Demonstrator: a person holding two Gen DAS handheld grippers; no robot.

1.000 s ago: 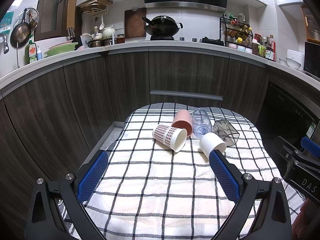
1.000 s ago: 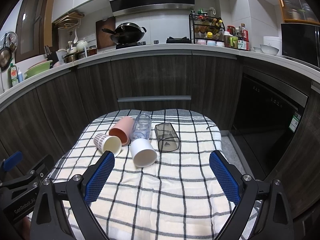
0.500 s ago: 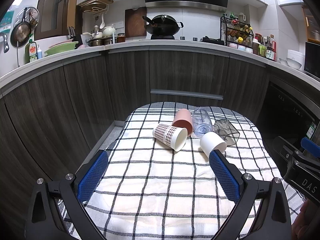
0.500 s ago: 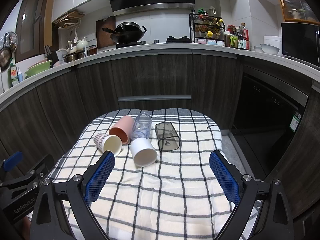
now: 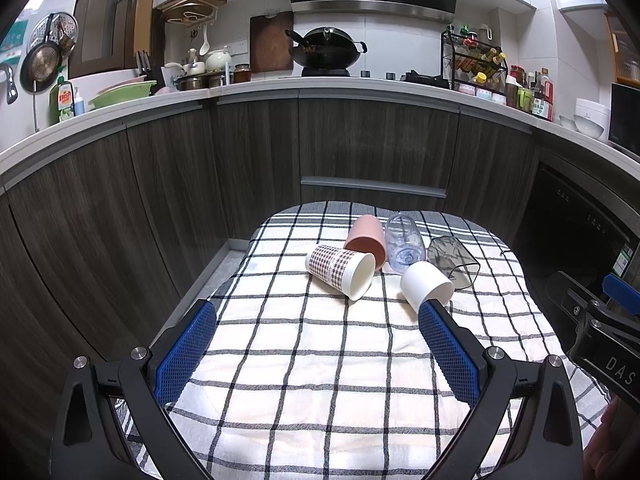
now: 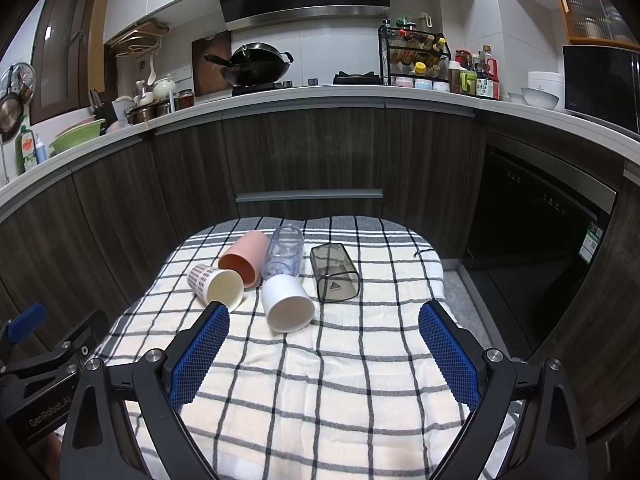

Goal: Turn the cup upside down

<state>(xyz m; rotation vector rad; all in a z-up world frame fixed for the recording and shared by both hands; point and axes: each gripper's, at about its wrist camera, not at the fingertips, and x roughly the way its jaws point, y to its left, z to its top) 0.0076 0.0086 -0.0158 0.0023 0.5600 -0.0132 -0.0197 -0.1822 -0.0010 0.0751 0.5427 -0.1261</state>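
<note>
Several cups lie on their sides in a cluster on a checked cloth (image 5: 320, 360) (image 6: 340, 380): a houndstooth paper cup (image 5: 340, 270) (image 6: 214, 282), a pink cup (image 5: 366, 236) (image 6: 244, 258), a clear plastic cup (image 5: 404, 242) (image 6: 284, 252), a white cup (image 5: 426, 286) (image 6: 286, 302) and a smoky square cup (image 5: 452, 260) (image 6: 334, 272). My left gripper (image 5: 316, 344) is open and empty, short of the cups. My right gripper (image 6: 324, 352) is open and empty, also short of them.
The cloth covers a small table in front of dark kitchen cabinets (image 5: 360, 148). A counter above holds a wok (image 5: 324, 50), a spice rack (image 6: 416, 56) and bowls (image 6: 540, 96). A dishwasher front (image 6: 532, 232) is at the right. The right gripper's body (image 5: 600, 320) shows at the left view's edge.
</note>
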